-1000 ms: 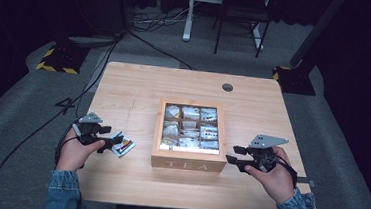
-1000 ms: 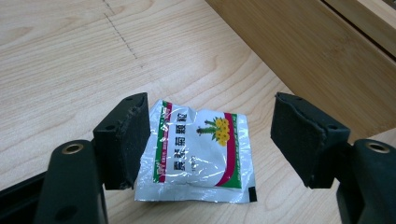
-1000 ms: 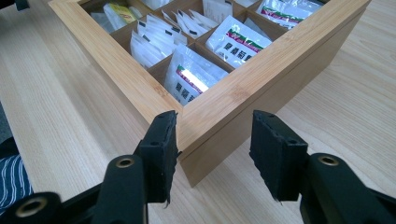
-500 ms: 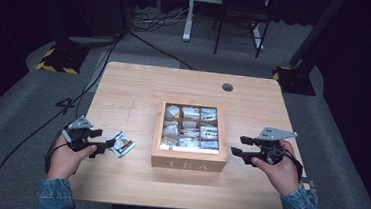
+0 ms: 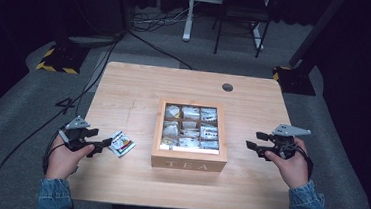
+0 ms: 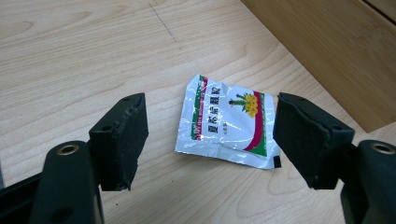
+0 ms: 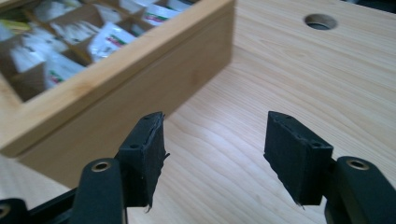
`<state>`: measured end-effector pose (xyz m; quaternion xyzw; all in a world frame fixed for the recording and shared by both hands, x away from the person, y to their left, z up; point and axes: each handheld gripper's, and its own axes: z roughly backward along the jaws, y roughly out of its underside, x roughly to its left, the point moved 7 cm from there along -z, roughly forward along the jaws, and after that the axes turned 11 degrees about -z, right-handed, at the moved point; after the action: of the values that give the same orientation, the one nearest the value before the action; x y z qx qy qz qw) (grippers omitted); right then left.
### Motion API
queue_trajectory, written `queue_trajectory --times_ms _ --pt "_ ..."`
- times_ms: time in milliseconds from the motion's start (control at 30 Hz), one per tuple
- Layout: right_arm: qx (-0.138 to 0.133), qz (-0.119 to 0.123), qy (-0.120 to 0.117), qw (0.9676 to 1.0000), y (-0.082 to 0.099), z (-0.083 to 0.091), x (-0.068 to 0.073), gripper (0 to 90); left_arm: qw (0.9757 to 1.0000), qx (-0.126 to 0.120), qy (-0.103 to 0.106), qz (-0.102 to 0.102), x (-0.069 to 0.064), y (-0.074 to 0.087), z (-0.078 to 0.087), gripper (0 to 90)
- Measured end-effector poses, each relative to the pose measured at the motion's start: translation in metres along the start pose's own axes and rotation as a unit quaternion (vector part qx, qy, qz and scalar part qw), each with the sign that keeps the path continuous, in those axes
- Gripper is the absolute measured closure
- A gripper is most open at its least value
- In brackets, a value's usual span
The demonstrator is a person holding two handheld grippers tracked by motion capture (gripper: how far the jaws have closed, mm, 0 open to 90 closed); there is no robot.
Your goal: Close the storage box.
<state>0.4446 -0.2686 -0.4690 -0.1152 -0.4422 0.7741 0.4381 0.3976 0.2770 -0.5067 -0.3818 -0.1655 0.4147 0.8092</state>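
A wooden tea box (image 5: 189, 163) marked TEA stands mid-table, its compartments holding several sachets. One loose white sachet (image 5: 122, 143) with red and green edges lies flat on the table to the box's left. My left gripper (image 5: 104, 143) rests just left of it, open. In the left gripper view the sachet (image 6: 226, 119) lies just beyond and between the jaws of the left gripper (image 6: 210, 140), untouched. My right gripper (image 5: 251, 142) hovers right of the box; its jaws have just been opening, with nothing between them. In the right gripper view the right gripper (image 7: 215, 154) points past the box's side wall (image 7: 140, 70).
A round cable hole (image 5: 227, 87) sits in the tabletop (image 5: 134, 88) at the back right. Bare wood runs behind the box and along the front edge. Beyond the table are a chair and desk legs on a dark floor.
My right hand has shifted to the right and a little farther from the person, and its jaws have spread apart. The left hand has hardly moved.
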Motion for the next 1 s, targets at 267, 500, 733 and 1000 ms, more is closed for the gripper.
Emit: queue_trajectory --times_ms 267,500,733,1000 --pt "-0.018 -0.019 0.035 0.9990 0.012 -0.002 -0.037 38.0 0.9999 0.003 -0.008 0.007 0.006 0.004 -0.001 27.0" --pt "-0.018 -0.039 0.064 0.9970 0.027 -0.002 -0.069 37.4 0.9999 0.004 -0.014 0.009 0.010 0.006 -0.005 26.8" --pt "-0.008 -0.057 0.090 0.9943 0.045 -0.006 -0.089 36.3 0.9994 0.007 -0.021 0.025 0.016 0.011 -0.010 26.8" --pt "0.013 -0.063 0.106 0.9923 0.058 -0.008 -0.097 30.7 0.9990 0.006 -0.023 0.038 0.021 0.013 -0.017 27.1"
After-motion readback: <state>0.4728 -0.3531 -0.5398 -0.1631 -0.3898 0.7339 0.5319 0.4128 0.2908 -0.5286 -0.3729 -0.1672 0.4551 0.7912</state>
